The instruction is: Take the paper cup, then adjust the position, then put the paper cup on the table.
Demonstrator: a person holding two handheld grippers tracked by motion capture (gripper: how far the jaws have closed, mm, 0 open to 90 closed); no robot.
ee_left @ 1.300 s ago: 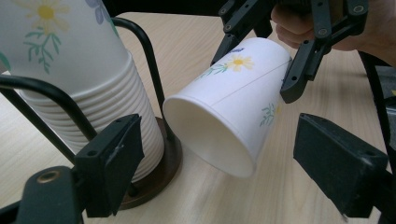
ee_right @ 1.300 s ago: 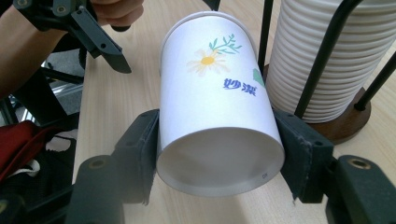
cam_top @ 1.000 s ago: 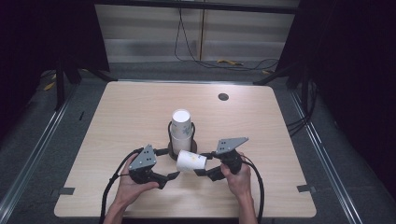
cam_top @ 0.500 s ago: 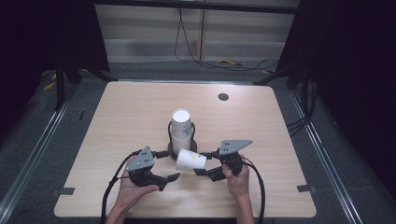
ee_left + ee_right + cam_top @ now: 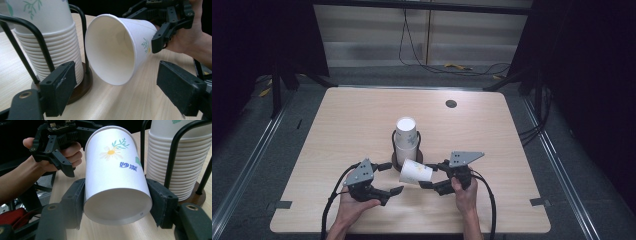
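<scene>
Handover looks to be the step: your right gripper [image 5: 435, 176] has its jaws clamped on 1 paper cup [image 5: 415, 171], held sideways above the near tabletop [image 5: 512, 130], just beside the cup stack [image 5: 406, 137]. Your left gripper [image 5: 391, 180], jaws apart, should close around the cup's open rim next.
</scene>
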